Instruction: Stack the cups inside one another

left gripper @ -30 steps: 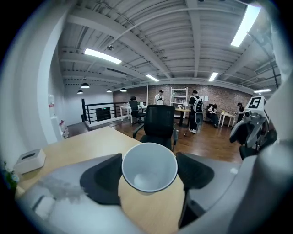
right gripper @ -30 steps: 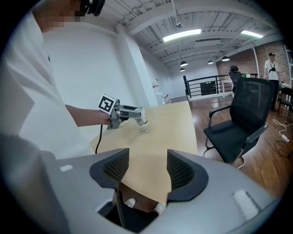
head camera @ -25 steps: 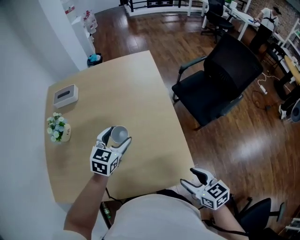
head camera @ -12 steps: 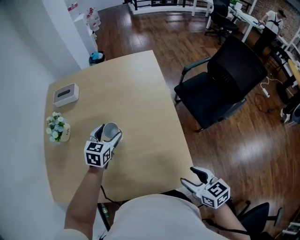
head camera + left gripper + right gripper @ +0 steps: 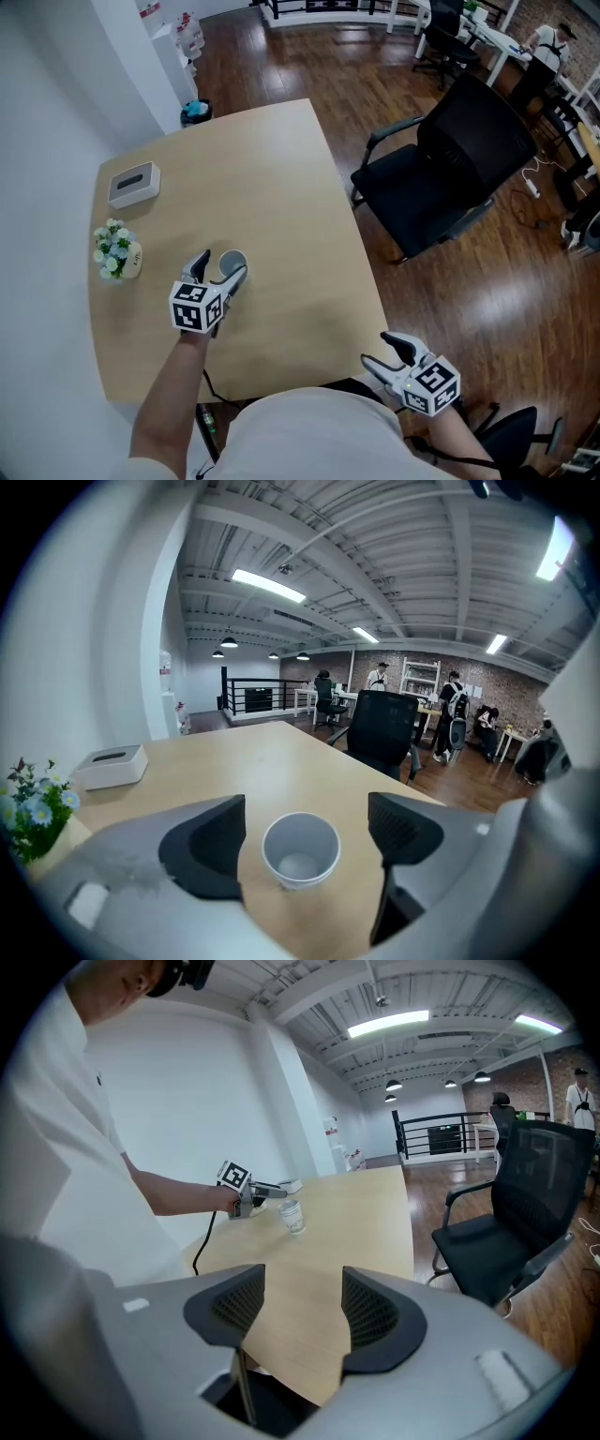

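Pale tabletop [image 5: 272,178] carries the white cup [image 5: 300,850] upright between the spread jaws of the left gripper [image 5: 220,274], untouched, so a careless sideways move could clip and topple it; the right gripper [image 5: 385,361] hangs empty, jaws apart, well off.

Cup [image 5: 232,258] partly behind left claw [image 5: 222,268]

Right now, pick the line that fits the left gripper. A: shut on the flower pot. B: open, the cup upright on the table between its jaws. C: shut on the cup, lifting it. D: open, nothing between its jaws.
B: the left gripper has its jaws apart, and the cup stands upright on the table between them, touching neither jaw.
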`<state>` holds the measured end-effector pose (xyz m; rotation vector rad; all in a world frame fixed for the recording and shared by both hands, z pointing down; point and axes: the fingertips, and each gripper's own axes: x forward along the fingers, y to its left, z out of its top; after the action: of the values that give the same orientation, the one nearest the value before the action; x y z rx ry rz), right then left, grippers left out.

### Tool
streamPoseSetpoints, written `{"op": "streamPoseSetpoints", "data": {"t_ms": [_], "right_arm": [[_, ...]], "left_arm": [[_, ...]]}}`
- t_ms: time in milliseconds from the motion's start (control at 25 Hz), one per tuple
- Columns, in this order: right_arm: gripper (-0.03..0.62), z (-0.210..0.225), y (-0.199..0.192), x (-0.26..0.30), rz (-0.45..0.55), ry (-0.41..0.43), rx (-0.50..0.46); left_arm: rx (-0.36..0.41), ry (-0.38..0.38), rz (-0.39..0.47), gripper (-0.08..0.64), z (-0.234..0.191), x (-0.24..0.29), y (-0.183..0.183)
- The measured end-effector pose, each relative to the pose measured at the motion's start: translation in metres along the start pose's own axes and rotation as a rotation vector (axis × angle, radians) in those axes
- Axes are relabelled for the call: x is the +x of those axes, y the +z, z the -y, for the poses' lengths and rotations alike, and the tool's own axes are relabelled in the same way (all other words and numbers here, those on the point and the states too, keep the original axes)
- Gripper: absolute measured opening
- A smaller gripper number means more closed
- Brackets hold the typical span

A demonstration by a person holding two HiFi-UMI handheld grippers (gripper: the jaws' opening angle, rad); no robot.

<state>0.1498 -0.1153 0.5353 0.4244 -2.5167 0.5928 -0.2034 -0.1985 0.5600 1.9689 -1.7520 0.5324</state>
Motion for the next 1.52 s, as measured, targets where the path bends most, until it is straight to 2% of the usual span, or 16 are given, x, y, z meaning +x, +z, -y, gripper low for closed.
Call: {"op": "streamPoseSetpoints", "data": {"t_ms": [440, 760, 1160, 1520], "right_arm": [[0.256, -0.046, 0.006, 0.006, 0.016, 0.005, -0.041], [0.258, -0.098, 0.008, 0.012, 0.046, -0.023, -0.074], [0.256, -0.195, -0.006, 0.029, 0.070, -0.060, -0.101], [0.245, -0.267, -0.034, 0.032, 0.080, -0.138, -0.092]], "left_arm": [[0.036, -0.037, 0.063, 0.425, 0.012, -0.065, 0.003], [0.068, -0.106, 0.148, 0.425, 0.026, -0.151, -0.010], [0.120, -0.154, 0.152, 0.425, 0.022, -0.278, -0.082], [0.166, -0.244, 0.171, 0.425, 0.030, -0.338, -0.127]]}}
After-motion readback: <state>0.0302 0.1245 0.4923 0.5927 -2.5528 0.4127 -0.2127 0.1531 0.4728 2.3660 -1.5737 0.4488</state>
